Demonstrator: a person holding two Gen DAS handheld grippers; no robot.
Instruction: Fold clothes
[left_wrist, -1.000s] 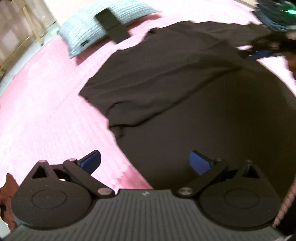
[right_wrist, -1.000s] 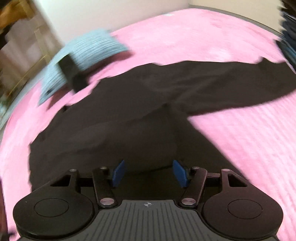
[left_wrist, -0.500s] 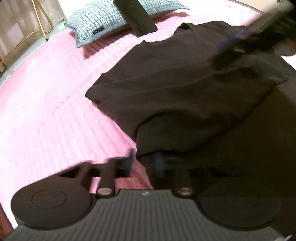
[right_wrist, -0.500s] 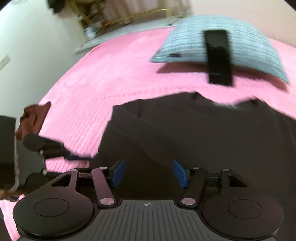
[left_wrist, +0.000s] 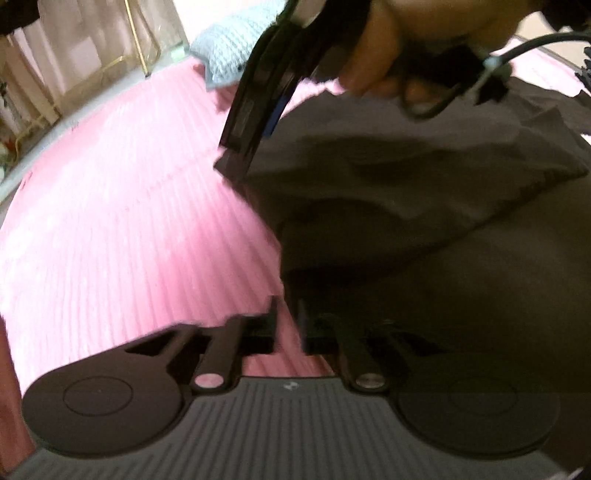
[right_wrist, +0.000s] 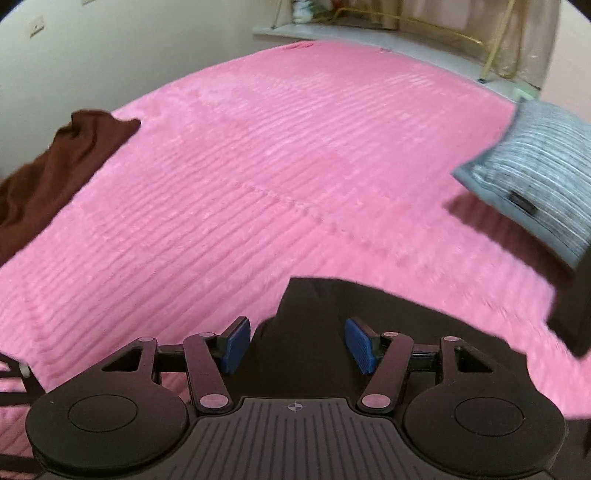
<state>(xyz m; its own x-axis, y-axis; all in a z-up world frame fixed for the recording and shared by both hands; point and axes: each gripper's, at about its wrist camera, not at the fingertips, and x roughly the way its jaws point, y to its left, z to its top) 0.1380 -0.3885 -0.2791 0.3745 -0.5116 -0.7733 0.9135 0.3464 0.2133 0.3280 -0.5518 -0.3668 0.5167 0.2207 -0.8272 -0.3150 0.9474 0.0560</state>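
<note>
A black shirt (left_wrist: 424, 192) lies on the pink bed cover (left_wrist: 129, 229). My left gripper (left_wrist: 287, 314) is shut on the black shirt's near edge, with a fold of cloth lifted over the rest. My right gripper (right_wrist: 295, 341) is open, its blue pads (right_wrist: 236, 341) either side of a corner of the black shirt (right_wrist: 332, 314). In the left wrist view the right gripper's body (left_wrist: 266, 74) and the hand holding it hang over the shirt's far edge.
A grey-blue pillow (right_wrist: 535, 173) lies at the right of the bed, also in the left wrist view (left_wrist: 229, 48). A brown garment (right_wrist: 51, 166) is heaped at the bed's left edge. A gold-legged rack (right_wrist: 461, 40) and curtains stand beyond the bed.
My left gripper closed on the shirt's near edge and lifted it. My right gripper swung left across the shirt to its far left corner and stays open.
</note>
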